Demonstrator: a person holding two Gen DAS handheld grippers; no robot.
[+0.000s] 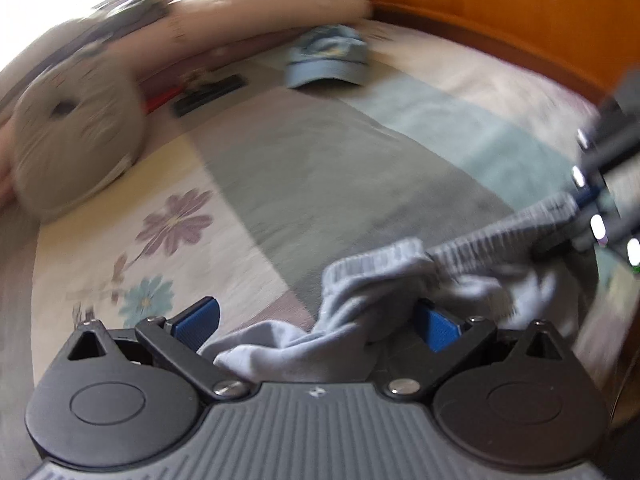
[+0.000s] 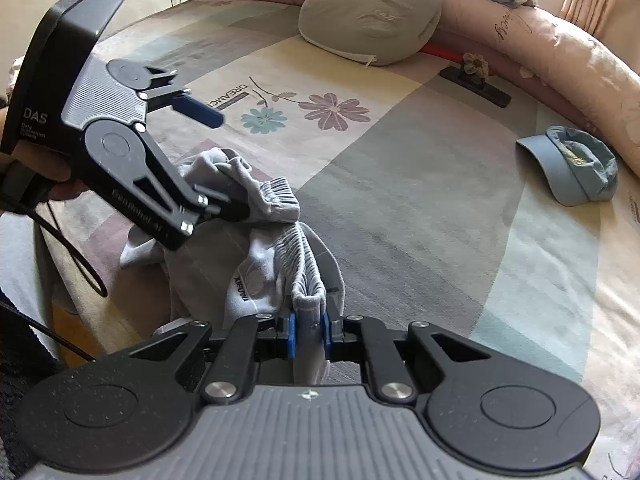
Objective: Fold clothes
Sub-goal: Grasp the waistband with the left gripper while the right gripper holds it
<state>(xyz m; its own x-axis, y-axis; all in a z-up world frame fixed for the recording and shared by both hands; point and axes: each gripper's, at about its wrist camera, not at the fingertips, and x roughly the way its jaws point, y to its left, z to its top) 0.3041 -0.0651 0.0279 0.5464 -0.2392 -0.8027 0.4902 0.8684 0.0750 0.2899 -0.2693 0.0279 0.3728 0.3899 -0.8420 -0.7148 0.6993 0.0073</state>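
Observation:
A light grey garment with a ribbed elastic waistband lies bunched at the near edge of the bed. My right gripper is shut on a fold of its waistband. My left gripper is open, its blue pads wide apart with the grey cloth lying between them. In the right wrist view the left gripper sits over the garment's far end, jaws spread. In the left wrist view the right gripper shows blurred at the right edge, holding the stretched waistband.
The bed has a patchwork floral sheet. A blue cap lies at the right. A grey cat-face cushion, a pink rolled quilt and a dark flat bar lie at the back. An orange wooden bed frame borders the bed.

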